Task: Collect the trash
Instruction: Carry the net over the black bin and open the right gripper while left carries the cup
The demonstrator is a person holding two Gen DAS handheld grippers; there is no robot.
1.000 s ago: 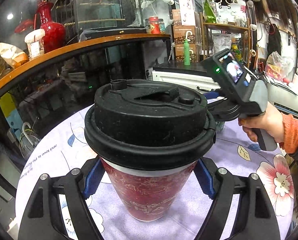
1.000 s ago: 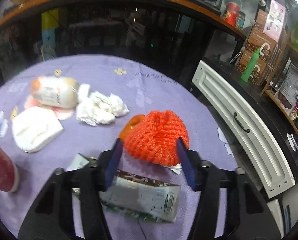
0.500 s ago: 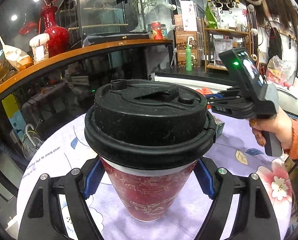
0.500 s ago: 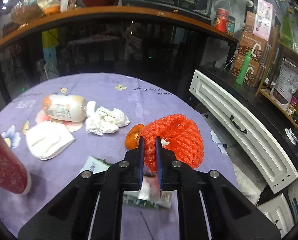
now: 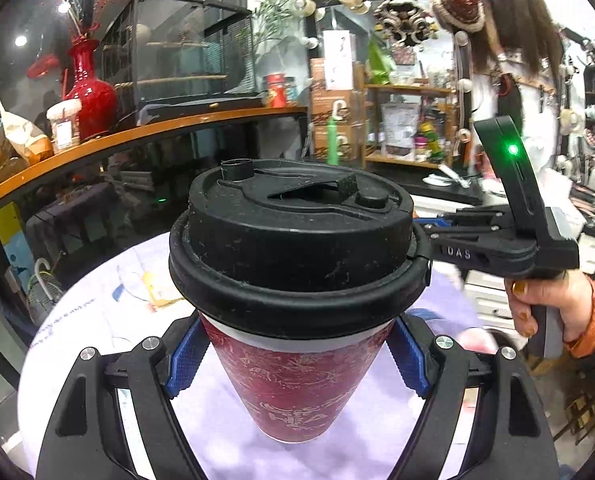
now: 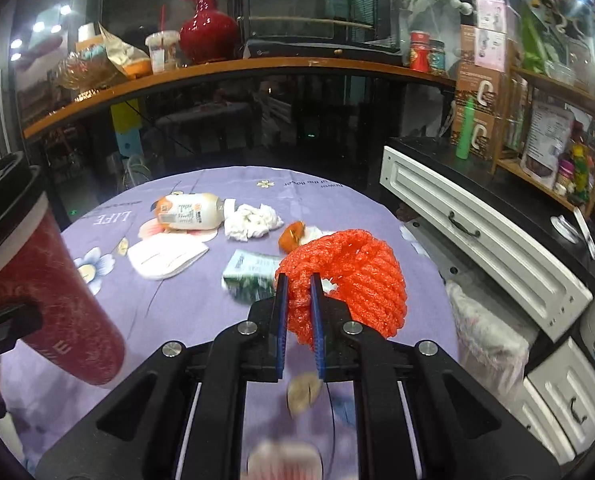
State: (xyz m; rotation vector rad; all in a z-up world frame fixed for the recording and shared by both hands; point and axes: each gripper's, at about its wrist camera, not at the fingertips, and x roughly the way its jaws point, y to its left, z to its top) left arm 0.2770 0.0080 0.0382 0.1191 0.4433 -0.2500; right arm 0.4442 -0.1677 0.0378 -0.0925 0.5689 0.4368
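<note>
The right gripper (image 6: 297, 284) clenches the orange foam net (image 6: 349, 276) by its edge for carrying off; the left gripper (image 5: 297, 354) clasps the red cup (image 5: 293, 376). Bottle (image 6: 189, 216) and tissue (image 6: 253, 220) lie beyond the net.

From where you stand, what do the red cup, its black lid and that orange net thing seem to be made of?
Cup: likely paper, matte red with a faint printed pattern and a white rim band.
Lid: black plastic, dull and scuffed, with a moulded sip spout and flap.
Net: probably soft foam mesh, like a fruit sleeve; its puffy orange strands bunch between the pads of the right tool.
</note>
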